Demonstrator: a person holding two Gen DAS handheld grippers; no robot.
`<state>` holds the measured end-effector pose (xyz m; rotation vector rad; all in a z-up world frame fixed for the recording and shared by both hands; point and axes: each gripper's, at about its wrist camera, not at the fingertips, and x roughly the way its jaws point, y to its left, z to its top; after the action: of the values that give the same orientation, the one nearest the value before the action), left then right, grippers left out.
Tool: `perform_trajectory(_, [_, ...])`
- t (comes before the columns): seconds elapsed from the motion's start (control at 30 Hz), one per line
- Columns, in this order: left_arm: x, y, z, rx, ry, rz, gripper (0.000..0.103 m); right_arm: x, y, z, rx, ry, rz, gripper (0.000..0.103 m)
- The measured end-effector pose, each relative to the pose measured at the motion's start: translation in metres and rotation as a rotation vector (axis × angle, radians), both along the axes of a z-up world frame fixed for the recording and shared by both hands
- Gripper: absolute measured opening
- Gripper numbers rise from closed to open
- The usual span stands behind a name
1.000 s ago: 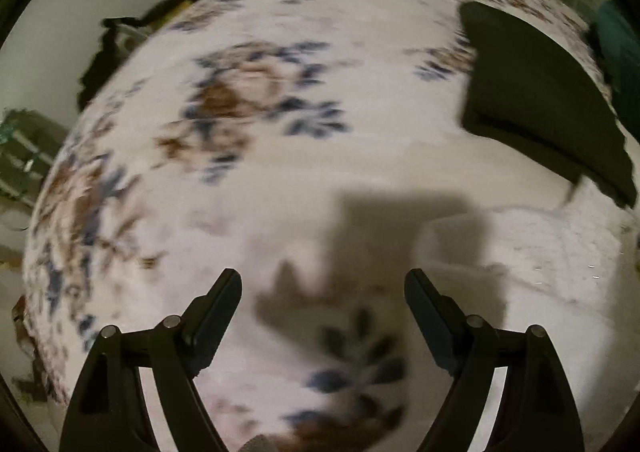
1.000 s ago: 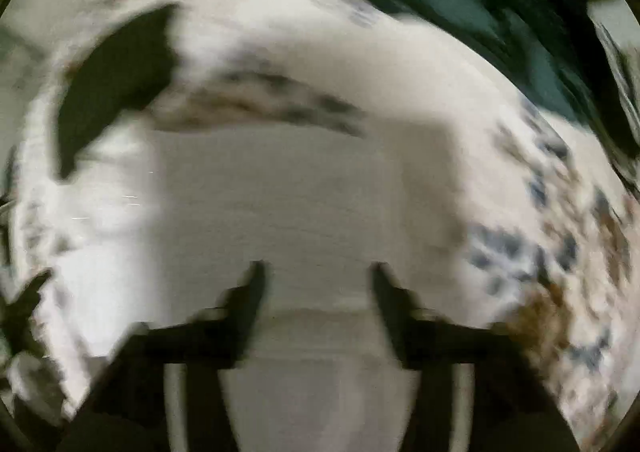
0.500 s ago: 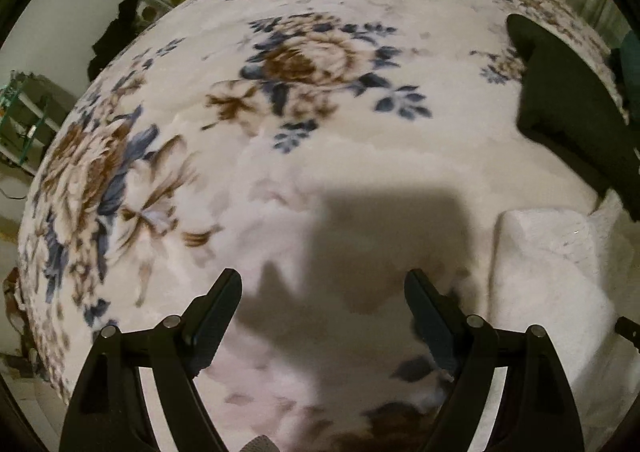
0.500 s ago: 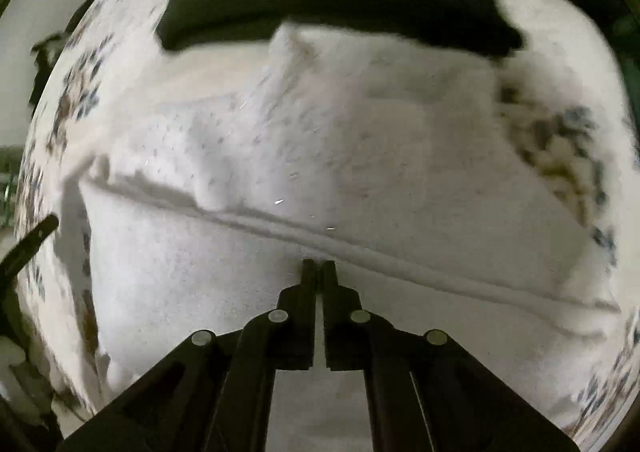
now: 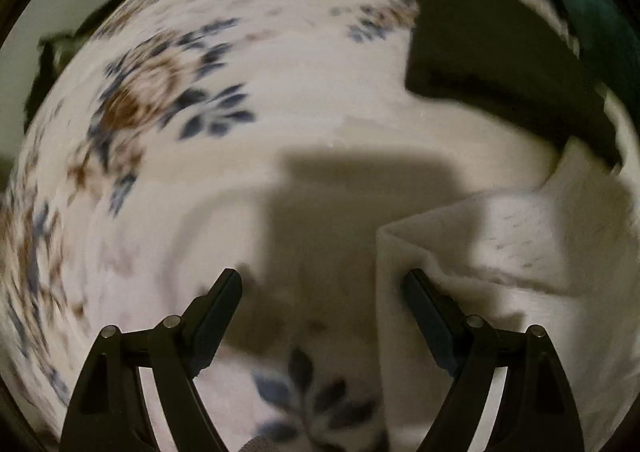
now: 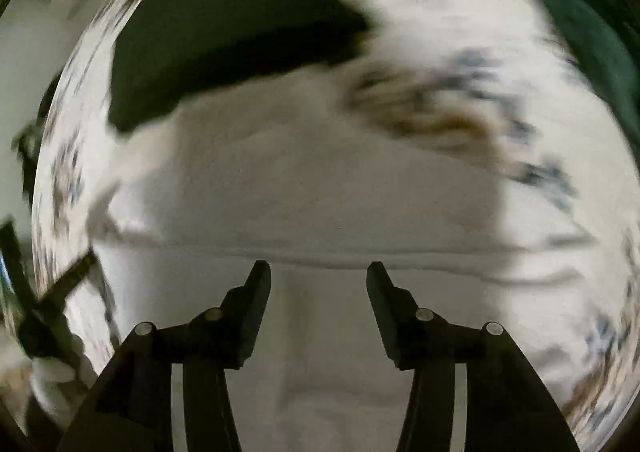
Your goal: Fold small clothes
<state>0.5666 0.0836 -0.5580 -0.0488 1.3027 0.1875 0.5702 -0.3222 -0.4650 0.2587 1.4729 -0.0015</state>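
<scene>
White garment (image 5: 520, 252) lies folded on the floral blanket (image 5: 248, 64), sitting at about 4 o'clock in the left wrist view with its corner right by the left gripper (image 5: 322, 284), whose fingers are spread wide with nothing between them. Right gripper (image 6: 319, 272) hangs over the same white cloth (image 6: 320, 192), fingers apart too and gripping nothing. Dark folded item (image 5: 488, 52) sits up at 1 o'clock, touching the white one's far edge.

The blanket (image 5: 280, 100) is off-white with a floral print, brown blooms and navy-blue leaves, blurry at the left of the frame. The small garment (image 5: 520, 252) at lower right is plain white with faint tiny dark specks. The folded cloth (image 5: 492, 52) at upper right is solid black, and a teal-green fabric (image 5: 600, 24) peeks in at the far right edge.
</scene>
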Motion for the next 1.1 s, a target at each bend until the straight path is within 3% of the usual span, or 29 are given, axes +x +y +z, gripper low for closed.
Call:
perform_trajectory(0.03, [0.003, 0.000, -0.005, 0.013, 0.008, -0.008, 0.087, -0.008, -0.022, 0.006, -0.022, -0.010, -0.066, 0.052])
perform_trajectory(0.1, [0.010, 0.008, -0.014, 0.009, 0.015, -0.002, 0.100, -0.031, -0.061, 0.013, -0.060, -0.011, -0.166, 0.052])
perform_trajectory(0.17, [0.012, 0.013, -0.012, -0.012, 0.015, 0.011, 0.100, -0.056, -0.104, 0.006, -0.122, 0.044, -0.240, 0.052])
perform_trajectory(0.27, [0.009, 0.014, -0.005, -0.012, 0.016, 0.017, 0.100, -0.081, -0.132, -0.032, -0.143, 0.161, -0.307, 0.051])
perform_trajectory(0.3, [0.007, 0.013, -0.002, -0.010, 0.011, 0.015, 0.100, -0.088, -0.140, -0.040, -0.113, 0.169, -0.325, 0.022])
perform_trajectory(0.33, [0.005, 0.013, 0.002, -0.007, 0.005, 0.012, 0.100, -0.098, -0.146, -0.047, -0.122, 0.183, -0.346, 0.006])
perform_trajectory(0.43, [-0.004, 0.010, 0.017, 0.004, -0.018, 0.012, 0.100, -0.114, -0.147, -0.043, -0.190, 0.149, -0.351, 0.006])
perform_trajectory(0.6, [-0.027, -0.012, 0.053, 0.015, -0.097, -0.040, 0.100, -0.128, -0.145, -0.036, -0.197, 0.132, -0.406, 0.006])
perform_trajectory(0.67, [-0.038, -0.027, 0.062, 0.001, -0.116, -0.077, 0.101, -0.125, -0.141, -0.022, -0.148, 0.120, -0.388, 0.017])
perform_trajectory(0.7, [-0.035, -0.029, 0.065, -0.005, -0.121, -0.093, 0.101, -0.125, -0.141, -0.015, -0.133, 0.123, -0.385, 0.035])
perform_trajectory(0.73, [-0.038, -0.036, 0.064, -0.004, -0.124, -0.116, 0.101, -0.127, -0.138, -0.008, -0.110, 0.111, -0.380, 0.046])
perform_trajectory(0.77, [-0.041, -0.045, 0.059, 0.003, -0.117, -0.139, 0.101, -0.128, -0.130, -0.001, -0.093, 0.093, -0.363, 0.047])
perform_trajectory(0.83, [-0.039, -0.053, 0.042, 0.041, -0.086, -0.158, 0.101, -0.125, -0.113, -0.004, -0.165, 0.107, -0.298, 0.046])
perform_trajectory(0.87, [-0.039, -0.055, 0.032, 0.056, -0.067, -0.158, 0.101, -0.125, -0.109, -0.010, -0.193, 0.119, -0.279, 0.044])
perform_trajectory(0.9, [-0.038, -0.054, 0.022, 0.064, -0.046, -0.154, 0.101, -0.125, -0.106, -0.017, -0.210, 0.127, -0.265, 0.015])
perform_trajectory(0.93, [-0.036, -0.051, 0.014, 0.061, -0.032, -0.147, 0.101, -0.127, -0.103, -0.025, -0.241, 0.149, -0.262, 0.002])
perform_trajectory(1.03, [-0.034, -0.034, 0.004, 0.010, -0.008, -0.102, 0.103, -0.141, -0.103, -0.023, -0.335, 0.146, -0.280, 0.002])
perform_trajectory(1.1, [-0.035, -0.029, 0.008, -0.004, 0.001, -0.068, 0.103, -0.153, -0.114, -0.019, -0.341, 0.144, -0.288, 0.002])
